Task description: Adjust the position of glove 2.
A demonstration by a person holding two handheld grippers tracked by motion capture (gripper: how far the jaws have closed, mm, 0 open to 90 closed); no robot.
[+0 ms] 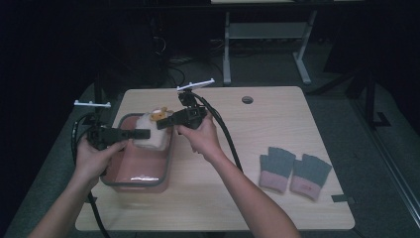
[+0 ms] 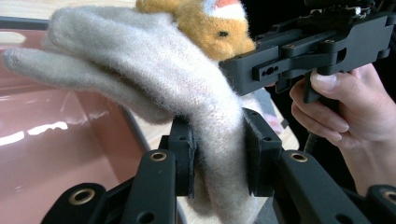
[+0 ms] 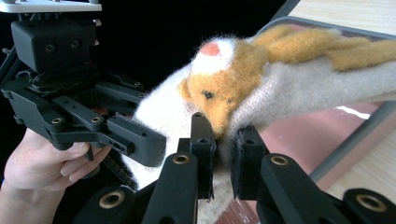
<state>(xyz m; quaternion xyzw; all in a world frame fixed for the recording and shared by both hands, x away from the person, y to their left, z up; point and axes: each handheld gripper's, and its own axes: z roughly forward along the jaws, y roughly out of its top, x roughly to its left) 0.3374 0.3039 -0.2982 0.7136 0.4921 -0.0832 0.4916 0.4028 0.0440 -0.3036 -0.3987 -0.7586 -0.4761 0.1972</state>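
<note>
Dark room, wood table point(image 1: 257, 124). L gripper point(image 1: 143, 133) + R gripper point(image 1: 162, 124) both pinching white glove point(image 1: 151, 136) over pink tub point(image 1: 168, 163), frame left. 2 grey gloves point(image 1: 294, 171) lower right, untouched.

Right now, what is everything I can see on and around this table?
Fuzzy glove: one, cream with an orange animal face, held over the tub by both claws.
Tub: one, pink with grey rim, table's left side.
Fingerless gloves: two, grey with pink cuffs, flat on the table's right side.
Table: one, light wood, with a round hole near the far edge.
Second table frame: one, white, behind.
Left claw: black, pinching the glove.
Right claw: black, pinching the glove by the face.
</note>
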